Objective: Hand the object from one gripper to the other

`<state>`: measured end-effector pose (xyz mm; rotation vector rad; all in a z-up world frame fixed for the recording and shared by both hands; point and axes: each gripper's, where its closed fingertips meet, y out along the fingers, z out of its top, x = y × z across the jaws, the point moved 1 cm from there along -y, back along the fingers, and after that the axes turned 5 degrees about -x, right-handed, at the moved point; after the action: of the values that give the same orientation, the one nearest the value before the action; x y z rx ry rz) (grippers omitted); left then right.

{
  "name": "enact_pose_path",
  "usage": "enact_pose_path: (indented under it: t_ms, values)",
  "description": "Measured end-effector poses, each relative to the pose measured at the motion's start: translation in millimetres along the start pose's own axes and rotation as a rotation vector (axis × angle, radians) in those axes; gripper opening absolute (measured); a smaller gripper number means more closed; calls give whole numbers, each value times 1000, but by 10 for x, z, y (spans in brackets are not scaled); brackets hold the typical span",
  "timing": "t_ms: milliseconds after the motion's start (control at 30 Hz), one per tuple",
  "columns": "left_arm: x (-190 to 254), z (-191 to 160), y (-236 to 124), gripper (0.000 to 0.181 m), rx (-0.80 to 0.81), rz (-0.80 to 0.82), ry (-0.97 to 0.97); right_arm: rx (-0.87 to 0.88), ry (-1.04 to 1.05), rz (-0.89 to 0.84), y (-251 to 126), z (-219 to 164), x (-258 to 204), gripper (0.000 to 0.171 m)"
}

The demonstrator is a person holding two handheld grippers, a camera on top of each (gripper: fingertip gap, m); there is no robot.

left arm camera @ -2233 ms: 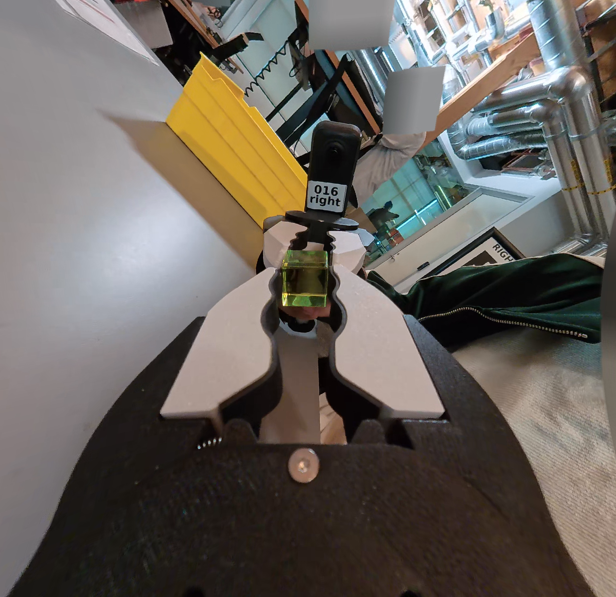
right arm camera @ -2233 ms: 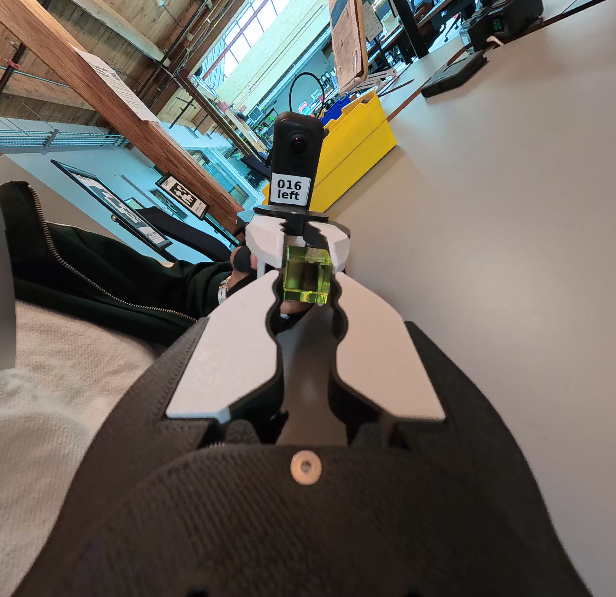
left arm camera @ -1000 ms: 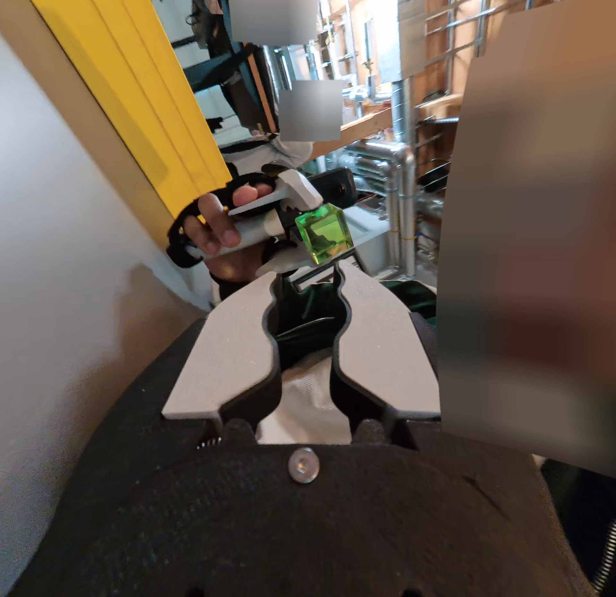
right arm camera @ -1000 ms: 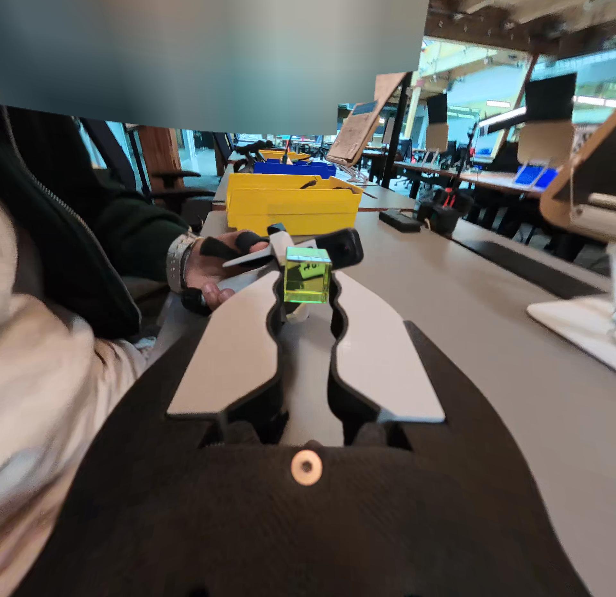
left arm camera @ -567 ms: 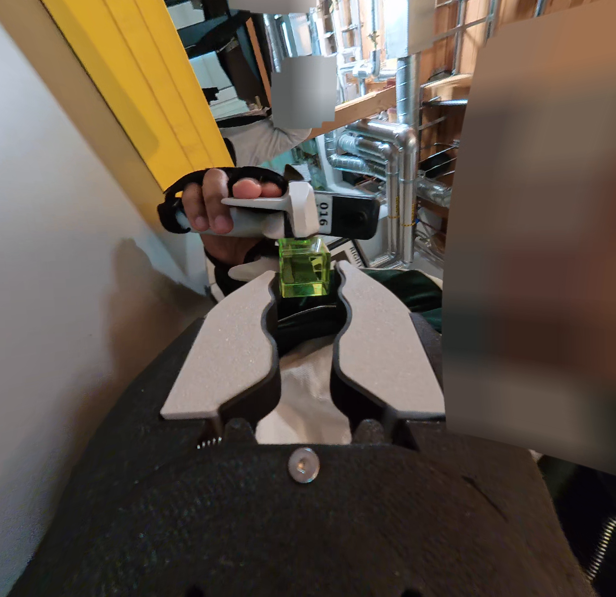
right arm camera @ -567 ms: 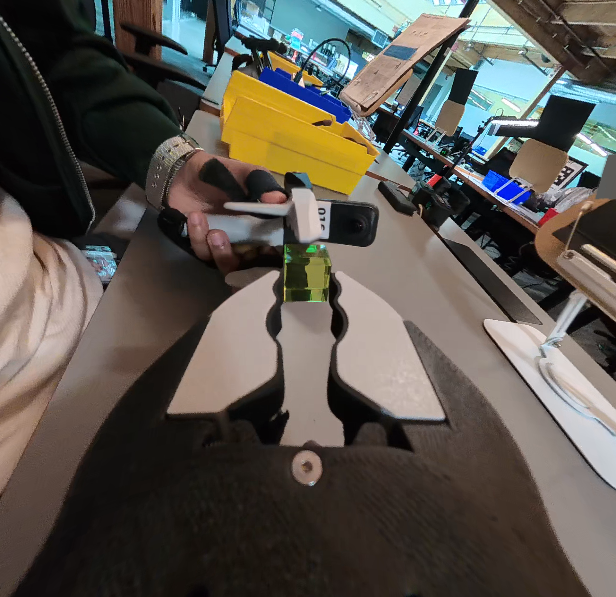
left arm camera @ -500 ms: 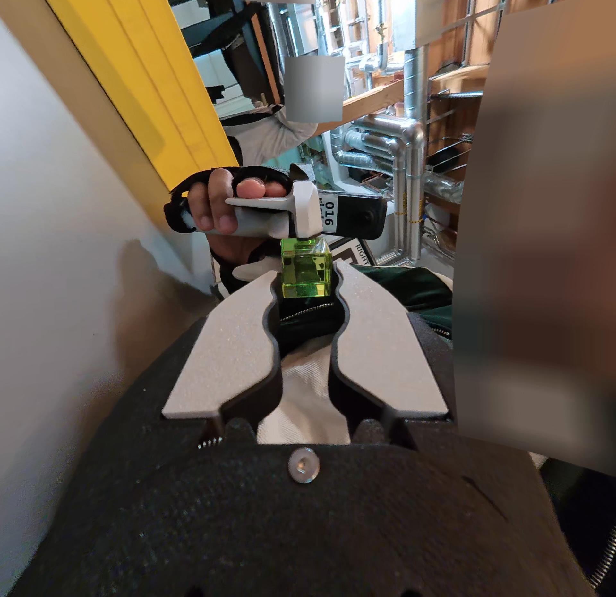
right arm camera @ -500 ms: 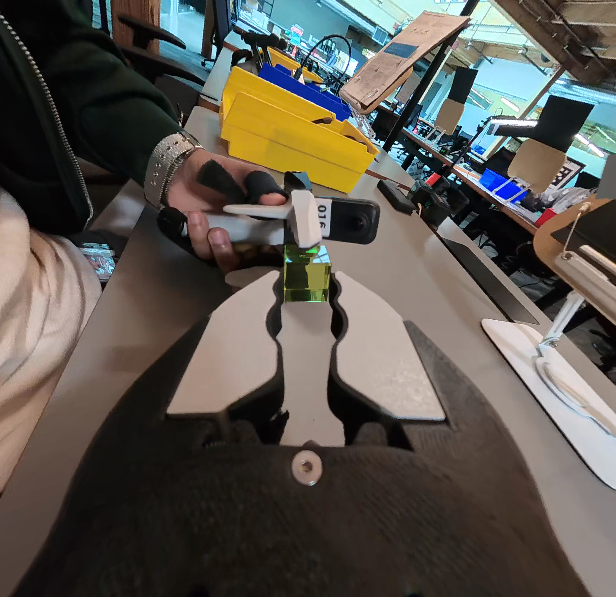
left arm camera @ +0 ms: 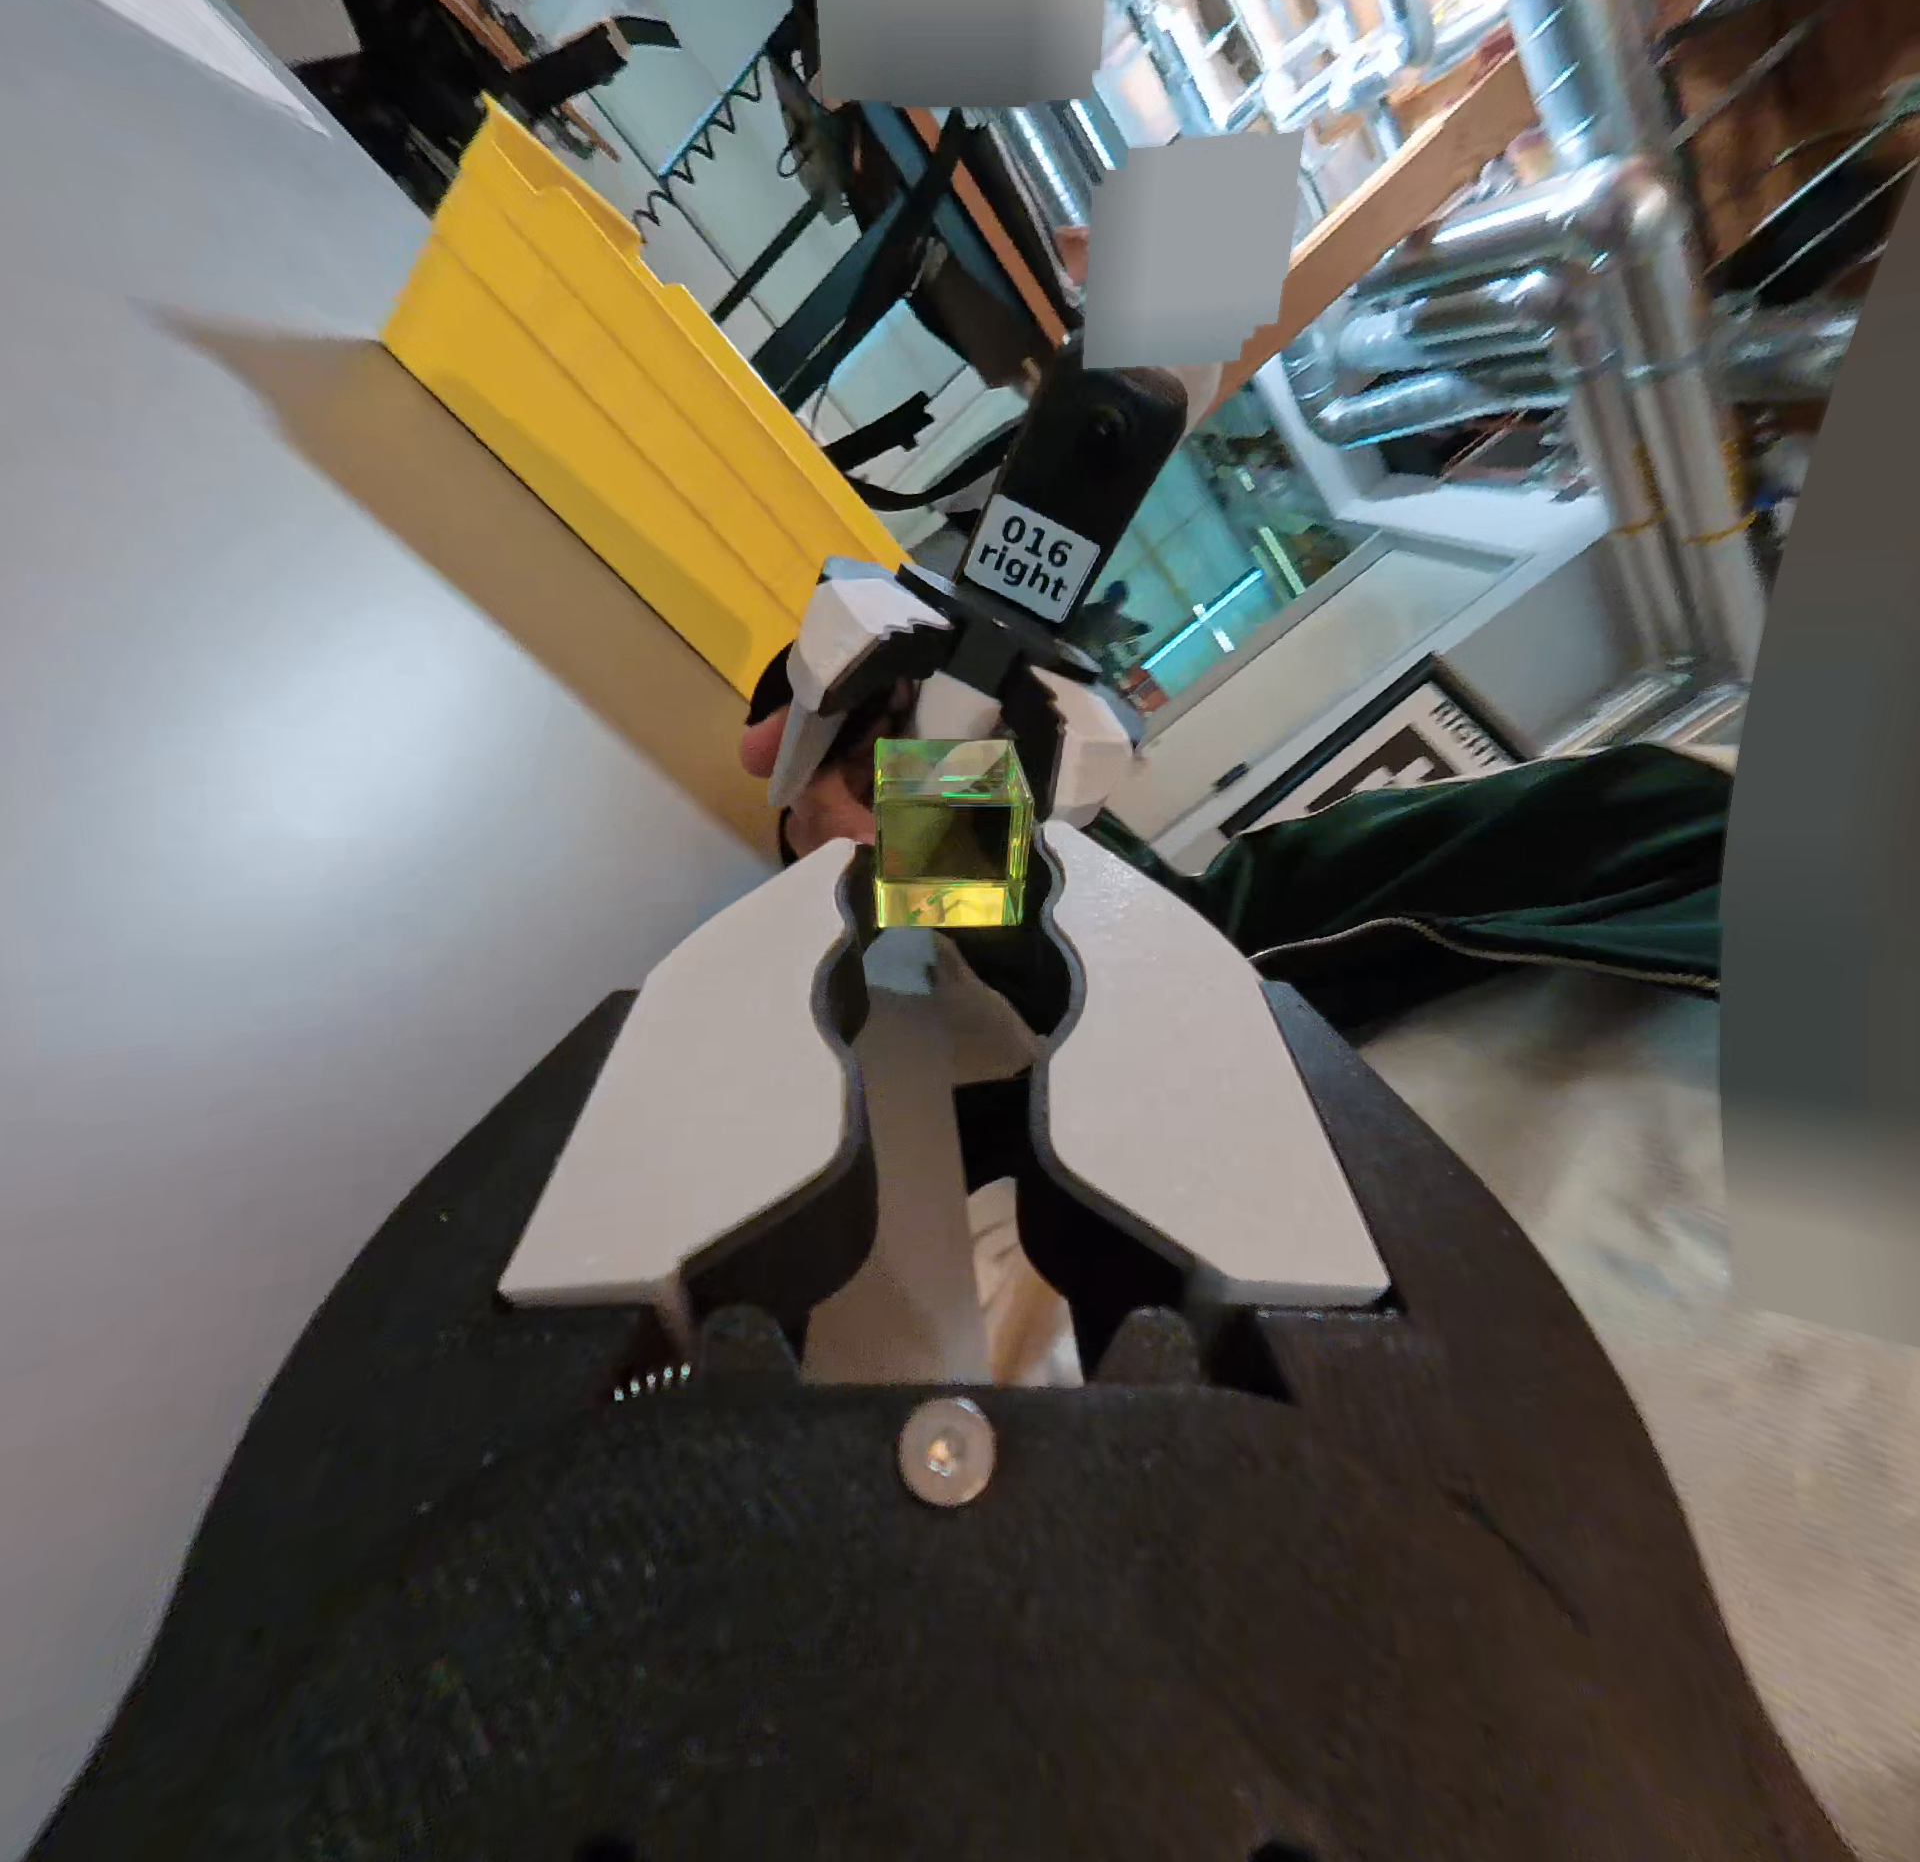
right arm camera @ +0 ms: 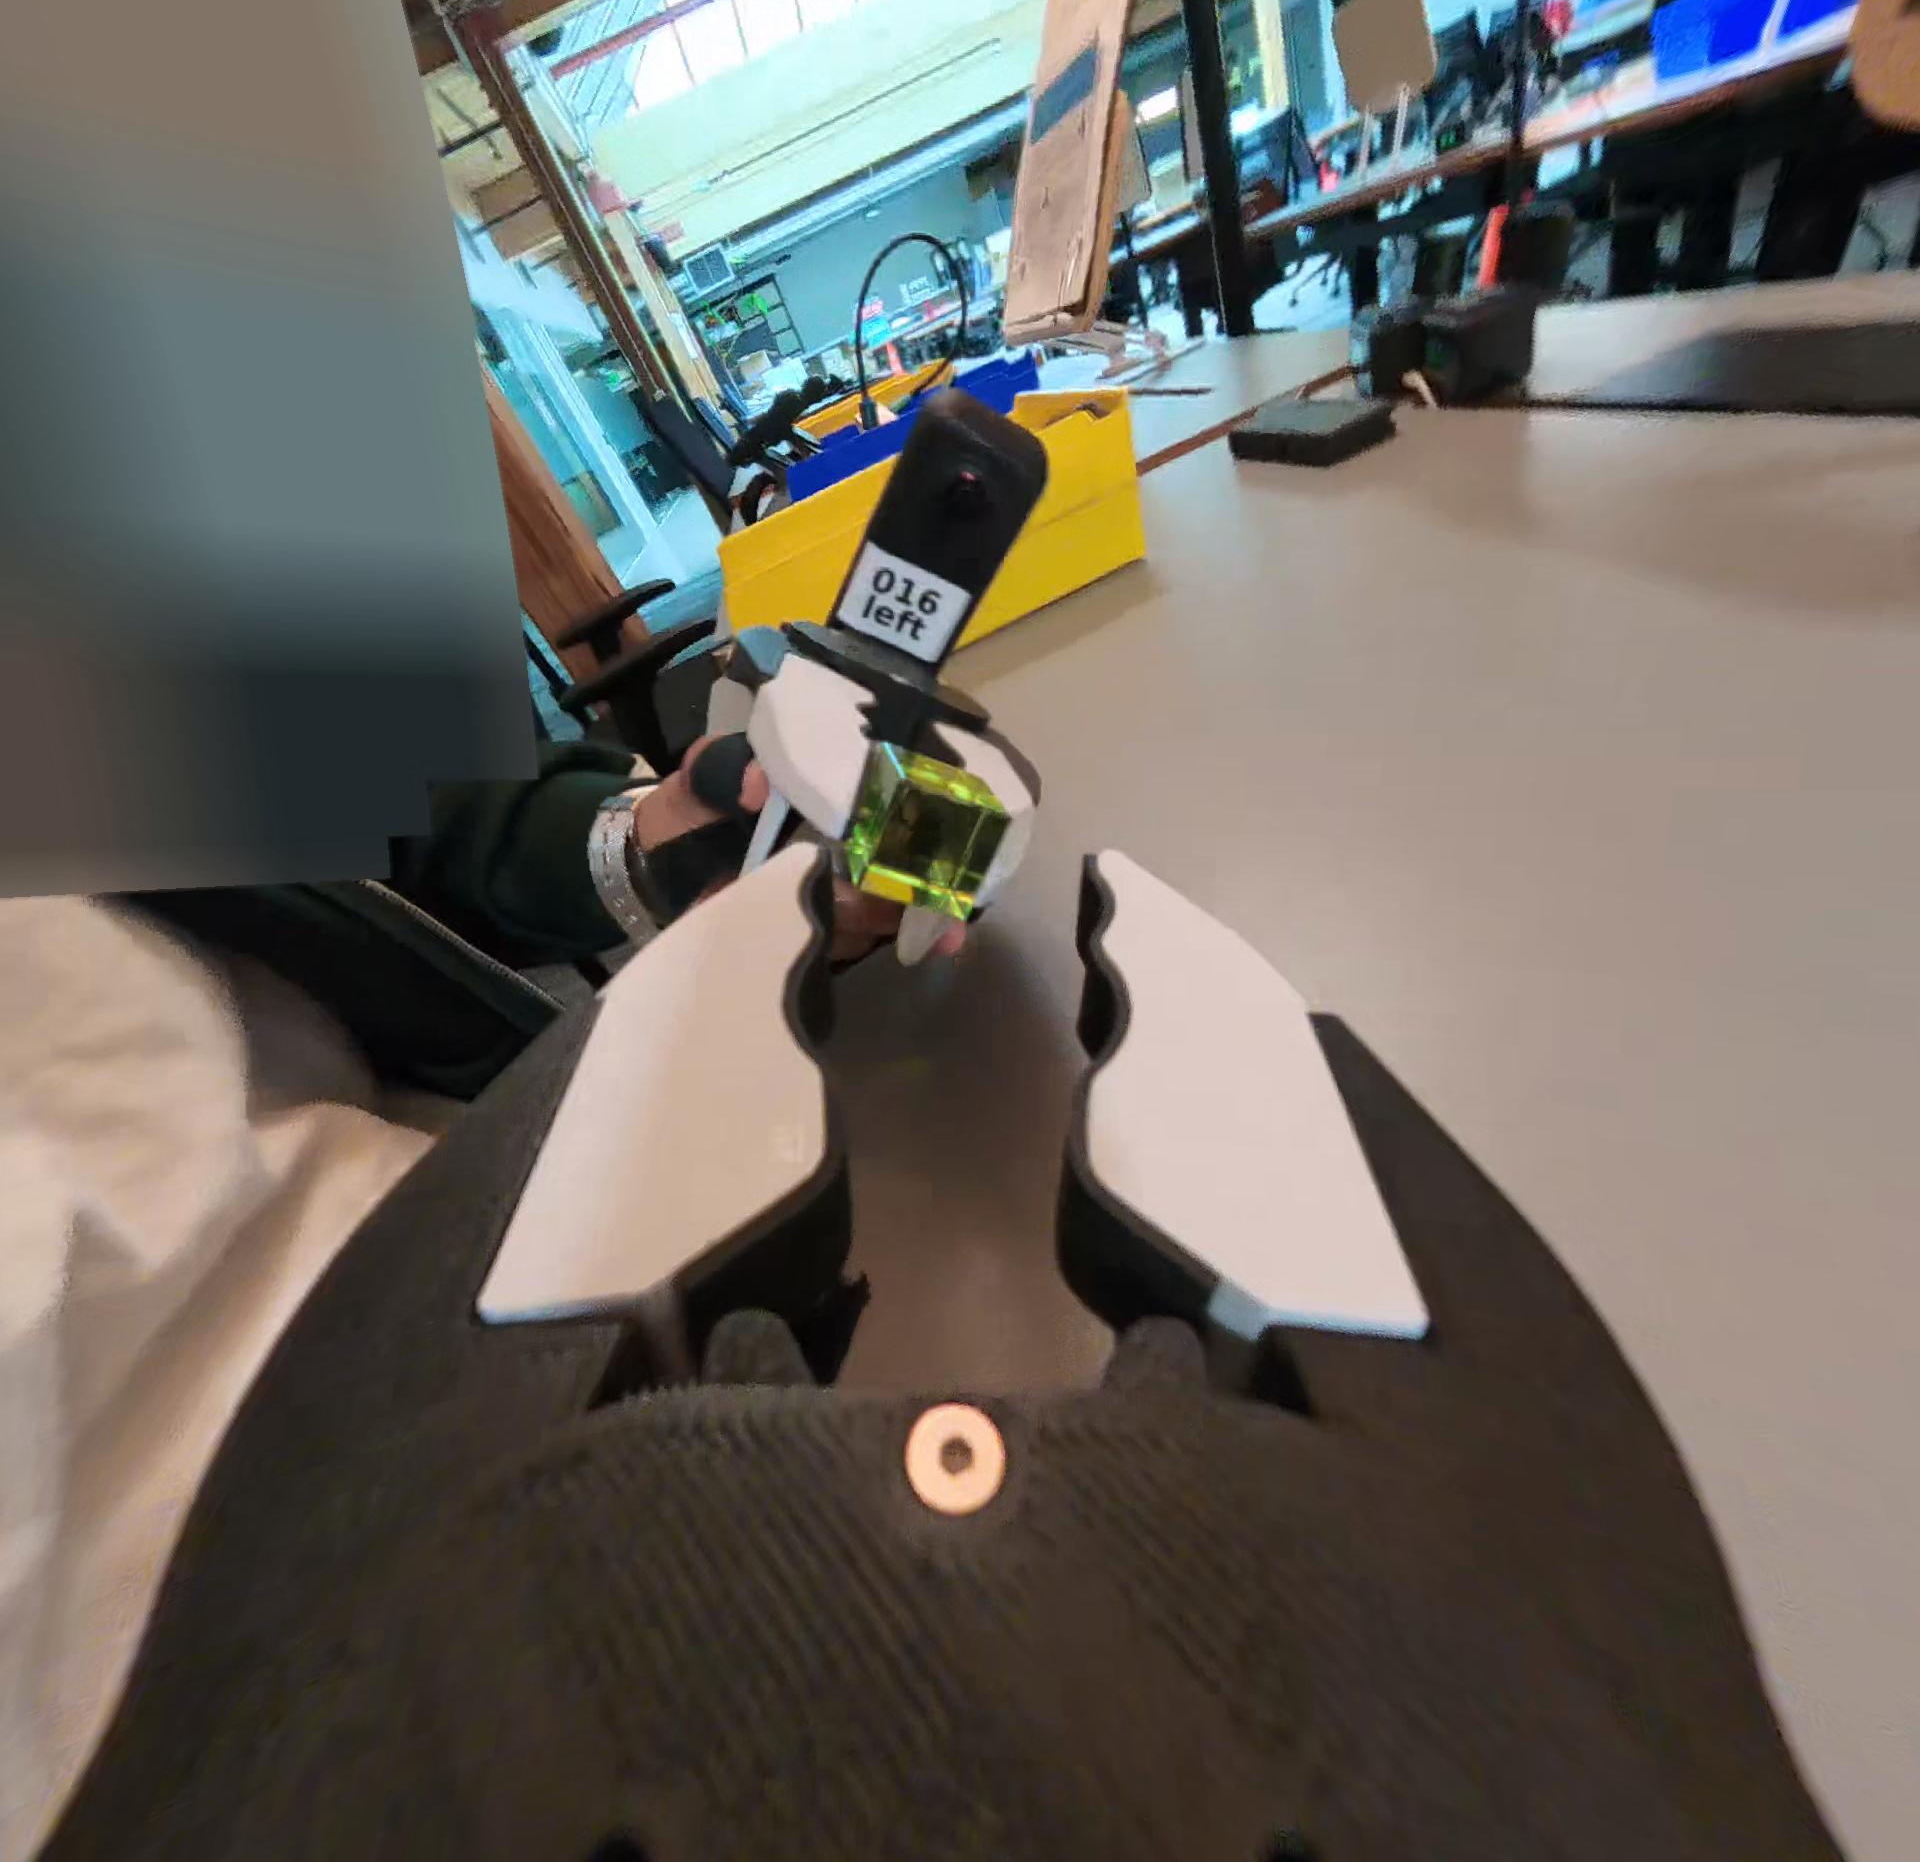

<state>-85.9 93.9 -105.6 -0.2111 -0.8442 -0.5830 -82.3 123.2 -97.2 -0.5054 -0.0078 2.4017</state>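
Note:
A clear green cube (left arm camera: 951,846) sits between the tips of my left gripper (left arm camera: 948,869), which is shut on it. In the right wrist view the cube (right arm camera: 925,836) shows held in the left gripper (right arm camera: 914,810), above the grey table (right arm camera: 1455,773). My right gripper (right arm camera: 951,877) is open and empty; its fingertips are just short of the cube and do not touch it. In the left wrist view the right gripper (left arm camera: 935,742) faces me just beyond the cube with its jaws spread.
A yellow bin (right arm camera: 1039,534) stands on the table behind the grippers, with a blue bin (right arm camera: 894,441) behind it. A black block (right arm camera: 1309,441) and a cardboard stand (right arm camera: 1070,150) are farther back. The person's dark green sleeve (left arm camera: 1455,877) lies to the right. Both grippers' tips are close together, under 4 cm apart.
The right gripper held the cube a second ago. The left gripper closed on it, then the right gripper opened and drew back a little. Both grippers tilted.

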Motion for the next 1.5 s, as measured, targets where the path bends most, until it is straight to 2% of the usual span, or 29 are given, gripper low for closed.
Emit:
enact_pose_path:
  t_ms: [167,367,667,700,767,967,1267,1400,1500]
  values:
    - [19,-56,58,27,-57,84,184,43,149,78,30,33,-71,43]
    - [89,-107,116,27,-91,83,267,10,142,124,95,-19,-174,31]
    - [160,-92,129,26,-52,21,253,30,165,159,80,23,-211,26]
    - [164,-77,129,30,-34,20,254,39,163,160,69,42,-214,26]
    - [149,-35,129,56,6,26,245,77,184,168,32,97,-204,26]
    - [109,-3,95,53,29,40,224,113,264,163,-34,111,-88,26]
    - [96,61,3,49,71,-4,123,66,223,146,7,60,-111,27]
    - [160,93,-6,51,83,10,232,52,262,146,15,26,-78,26]
    - [282,124,-16,63,87,47,473,42,331,186,24,9,-88,27]
